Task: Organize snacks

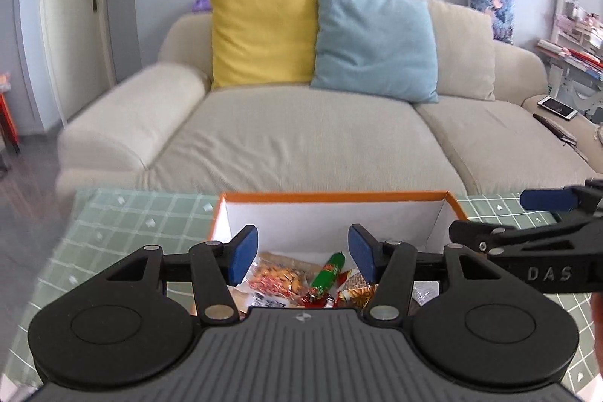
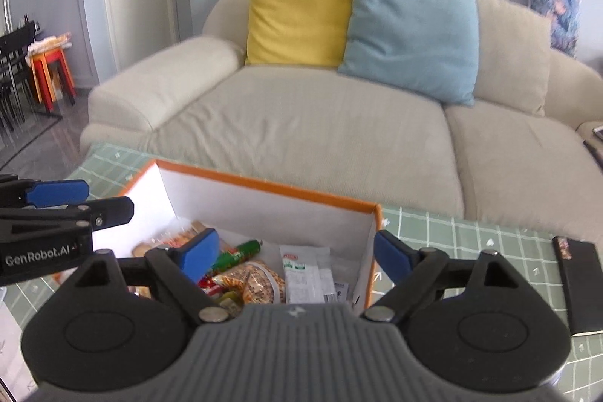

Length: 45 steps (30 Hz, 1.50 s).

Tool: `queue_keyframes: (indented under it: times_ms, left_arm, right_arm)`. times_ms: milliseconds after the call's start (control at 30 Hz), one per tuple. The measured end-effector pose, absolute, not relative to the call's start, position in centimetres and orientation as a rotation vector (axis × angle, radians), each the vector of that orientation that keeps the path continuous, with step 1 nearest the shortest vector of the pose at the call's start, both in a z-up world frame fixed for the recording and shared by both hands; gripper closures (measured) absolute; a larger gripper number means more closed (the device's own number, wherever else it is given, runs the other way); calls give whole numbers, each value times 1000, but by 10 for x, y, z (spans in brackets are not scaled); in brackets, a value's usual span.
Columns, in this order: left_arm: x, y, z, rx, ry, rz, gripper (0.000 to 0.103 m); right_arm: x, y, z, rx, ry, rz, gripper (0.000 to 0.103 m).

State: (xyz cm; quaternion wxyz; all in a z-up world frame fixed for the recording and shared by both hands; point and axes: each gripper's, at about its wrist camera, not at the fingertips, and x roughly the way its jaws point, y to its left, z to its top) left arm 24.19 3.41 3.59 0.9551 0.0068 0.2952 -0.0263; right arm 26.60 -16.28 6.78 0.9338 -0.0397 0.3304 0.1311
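Observation:
An orange-rimmed white box [image 1: 331, 194] [image 2: 264, 183] stands on the green grid table. Several snack packets lie inside it: a green sausage stick [image 1: 328, 270] [image 2: 237, 253], an orange-patterned bag [image 1: 279, 275], a brown snack bag [image 2: 256, 279] and a white sachet [image 2: 303, 274]. My left gripper [image 1: 303, 257] is open and empty above the box. My right gripper [image 2: 296, 257] is open and empty over the box's right side. Each gripper shows at the edge of the other's view.
A dark flat box [image 2: 576, 285] lies on the table [image 2: 471, 236] right of the snack box. A beige sofa [image 1: 301, 138] with yellow and blue cushions stands behind the table. A phone [image 1: 557, 107] lies on its right arm.

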Motion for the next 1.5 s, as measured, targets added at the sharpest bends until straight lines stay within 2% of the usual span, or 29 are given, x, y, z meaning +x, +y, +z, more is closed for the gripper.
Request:
queue_keyframes:
  times_ms: [267,500,600,767,1033,1500]
  left_arm:
    - [188,34,58,58,536,7,38]
    - [152,43,60,53,511,40,38]
    - [141,42,54,84,510,51,26]
    - [129,39,41,144,531,61,21]
    - [129,33,10,144,617,39,22]
    - [123,28,5,124,640,34,22]
  right_arm:
    - [207,-165,100,-62,634,259,15]
    - [156,-164,106,-106,602,236,10]
    - [139,-161,105,-119,585,231,9]
    - [119,-160,95,-90,607,202,8]
    - [116,-160,67,-54,688,186,8]
    - [117,-163,50,-47,710,159,8]
